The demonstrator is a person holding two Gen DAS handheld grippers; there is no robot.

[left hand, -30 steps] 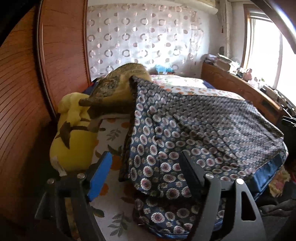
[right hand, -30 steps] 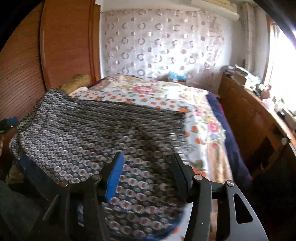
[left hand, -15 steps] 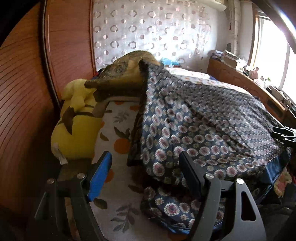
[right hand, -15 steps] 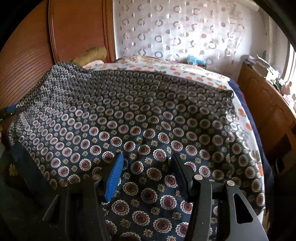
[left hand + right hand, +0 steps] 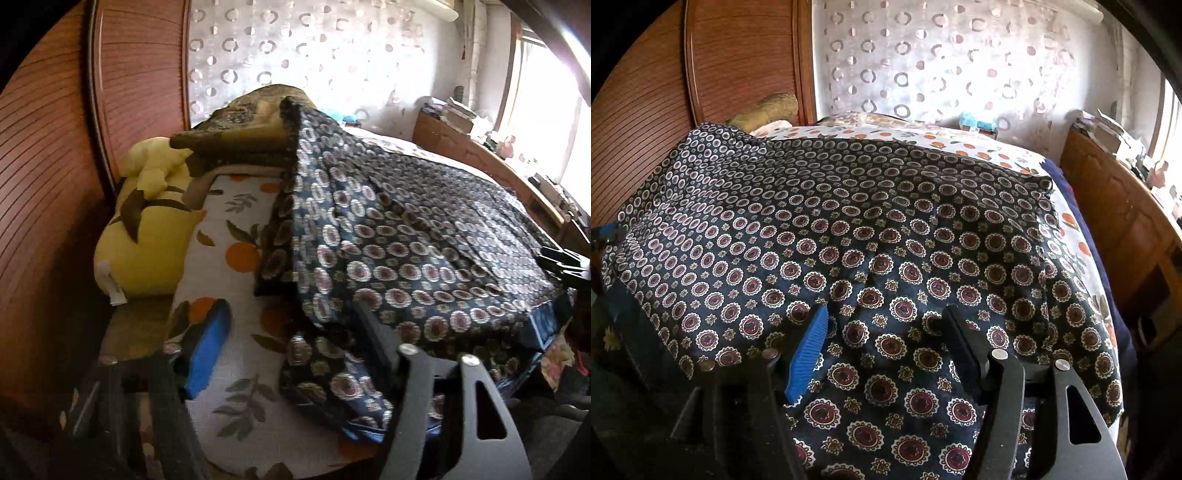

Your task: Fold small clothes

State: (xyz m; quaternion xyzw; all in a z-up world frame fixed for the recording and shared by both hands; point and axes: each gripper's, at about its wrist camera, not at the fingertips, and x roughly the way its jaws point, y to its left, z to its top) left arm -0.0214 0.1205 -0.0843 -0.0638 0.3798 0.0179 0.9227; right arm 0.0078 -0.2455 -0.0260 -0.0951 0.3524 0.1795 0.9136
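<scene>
A dark blue garment with round flower medallions [image 5: 399, 229] lies spread over the bed, its left edge folded over; it also fills the right wrist view [image 5: 849, 240]. My left gripper [image 5: 291, 325] is open, low over the bed's near left corner, its right finger at the cloth's near left edge, with nothing between the fingers. My right gripper [image 5: 886, 325] is open just above the garment's near part, holding nothing. The right gripper's tip shows at the right edge of the left wrist view [image 5: 561, 258]; the left gripper's tip shows at the left edge of the right wrist view [image 5: 605, 236].
The bed sheet [image 5: 229, 258] is white with oranges and leaves. A yellow plush toy [image 5: 147, 229] and an olive pillow [image 5: 243, 129] lie at the wooden headboard [image 5: 48, 184]. A wooden sideboard [image 5: 1119, 221] with clutter runs along the bed's right side under a window.
The garment has settled flat onto the bed after being spread. Both grippers have come lower and closer to the cloth. Both stay open.
</scene>
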